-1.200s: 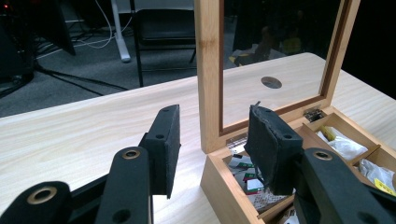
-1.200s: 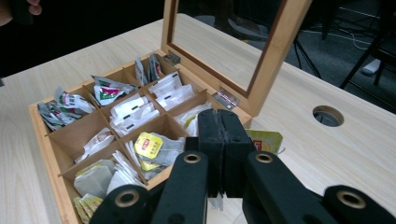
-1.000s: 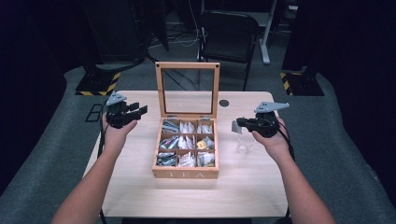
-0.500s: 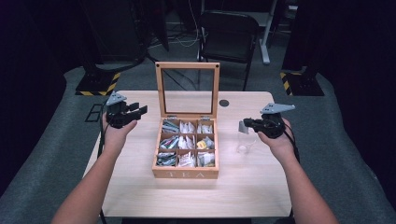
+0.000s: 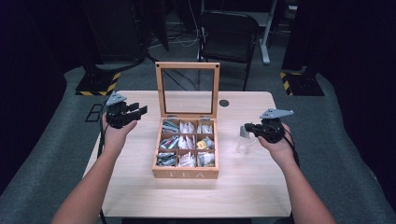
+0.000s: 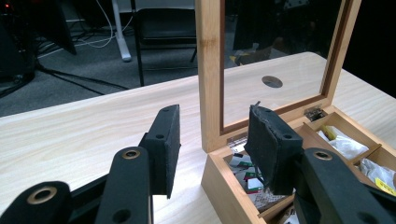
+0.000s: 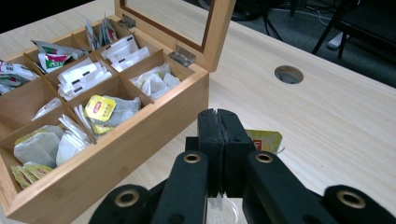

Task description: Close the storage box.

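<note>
A tea box [image 5: 186,173] is seen mid-table, lid [image 5: 187,90] upright, bags sorted in compartments. The right gripper [image 5: 248,128] is held right of it, jaws pressed together on a tea bag's string, yellow tag [image 7: 264,140] behind, over a clear cup [image 5: 243,144]. The left gripper [image 5: 139,109] is held left of it, jaws spread, empty.

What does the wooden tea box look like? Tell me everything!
The wooden tea box is light wood, with TEA lettered on its front. Its lid stands open and upright, a wood frame around a clear pane, joined by metal hinges at the back. Inside, thin dividers make nine compartments in three rows, holding tea bags and paper sachets. It sits in the middle of the table, and neither gripper touches it.
</note>
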`<state>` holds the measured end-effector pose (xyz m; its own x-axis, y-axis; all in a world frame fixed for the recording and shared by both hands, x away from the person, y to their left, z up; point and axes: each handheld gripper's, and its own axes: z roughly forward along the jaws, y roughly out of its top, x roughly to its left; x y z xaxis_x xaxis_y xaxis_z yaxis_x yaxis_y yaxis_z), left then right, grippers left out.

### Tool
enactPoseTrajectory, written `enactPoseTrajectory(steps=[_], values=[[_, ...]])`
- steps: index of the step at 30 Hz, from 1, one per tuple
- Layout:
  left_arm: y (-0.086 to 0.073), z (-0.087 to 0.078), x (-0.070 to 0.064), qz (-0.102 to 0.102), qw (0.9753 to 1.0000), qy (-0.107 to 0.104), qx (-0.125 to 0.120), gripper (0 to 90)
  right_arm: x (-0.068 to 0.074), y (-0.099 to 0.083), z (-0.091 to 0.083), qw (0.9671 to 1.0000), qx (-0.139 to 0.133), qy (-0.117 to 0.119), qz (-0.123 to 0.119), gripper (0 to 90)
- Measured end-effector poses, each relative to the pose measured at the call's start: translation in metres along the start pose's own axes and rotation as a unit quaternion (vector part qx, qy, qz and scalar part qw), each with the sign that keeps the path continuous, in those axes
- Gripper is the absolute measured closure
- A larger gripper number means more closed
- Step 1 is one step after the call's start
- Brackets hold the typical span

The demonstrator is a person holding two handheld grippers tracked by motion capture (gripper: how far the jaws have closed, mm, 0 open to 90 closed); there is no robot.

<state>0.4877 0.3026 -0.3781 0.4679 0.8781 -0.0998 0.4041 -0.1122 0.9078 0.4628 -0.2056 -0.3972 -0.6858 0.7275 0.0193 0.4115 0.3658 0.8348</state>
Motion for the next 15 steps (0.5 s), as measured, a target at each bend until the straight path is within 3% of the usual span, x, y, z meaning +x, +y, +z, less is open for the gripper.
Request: enactPoseTrajectory(steps=[15], values=[[0.000,0.000,0.000,-0.001,1.0000,0.000,-0.002,54.5,-0.001,-0.023,0.009,0.9997,0.021,-0.007,0.014,89.0]])
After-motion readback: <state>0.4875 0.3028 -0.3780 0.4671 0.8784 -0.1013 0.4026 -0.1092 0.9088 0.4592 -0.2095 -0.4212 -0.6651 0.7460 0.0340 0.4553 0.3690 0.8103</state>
